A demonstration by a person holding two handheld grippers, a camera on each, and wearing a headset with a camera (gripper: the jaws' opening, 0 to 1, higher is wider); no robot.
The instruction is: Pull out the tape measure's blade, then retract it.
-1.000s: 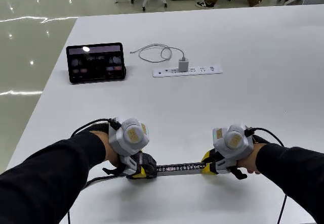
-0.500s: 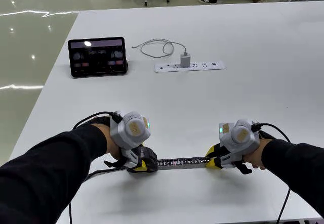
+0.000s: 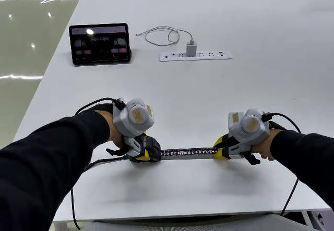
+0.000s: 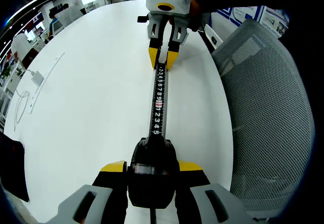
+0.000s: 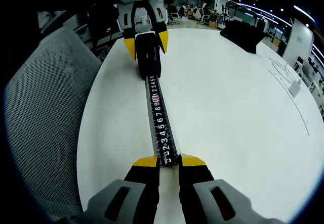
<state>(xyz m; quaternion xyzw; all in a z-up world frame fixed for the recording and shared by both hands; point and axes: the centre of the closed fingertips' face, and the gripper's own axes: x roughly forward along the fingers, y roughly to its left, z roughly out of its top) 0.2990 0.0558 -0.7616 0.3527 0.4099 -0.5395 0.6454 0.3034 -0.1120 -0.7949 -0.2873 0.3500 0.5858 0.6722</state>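
Blade point(image 3: 188, 152) lies stretched flat on the table point(image 3: 250, 95), near its front edge, between both claws: left gripper point(image 4: 152, 166) clamps the tape case point(image 4: 152, 183), right gripper point(image 5: 169, 161) pinches the blade's tip.

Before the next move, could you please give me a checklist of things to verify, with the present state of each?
1. Hold of the left gripper on the tape measure case: shut on it, ok.
2. Hold of the right gripper on the end of the blade: shut on it, ok.
3. Run of the blade between the grippers: straight, no kink, ok.
4. Distance of the tablet and power strip from the blade's line: well away, ok.
5. Lock on the case released: cannot tell.
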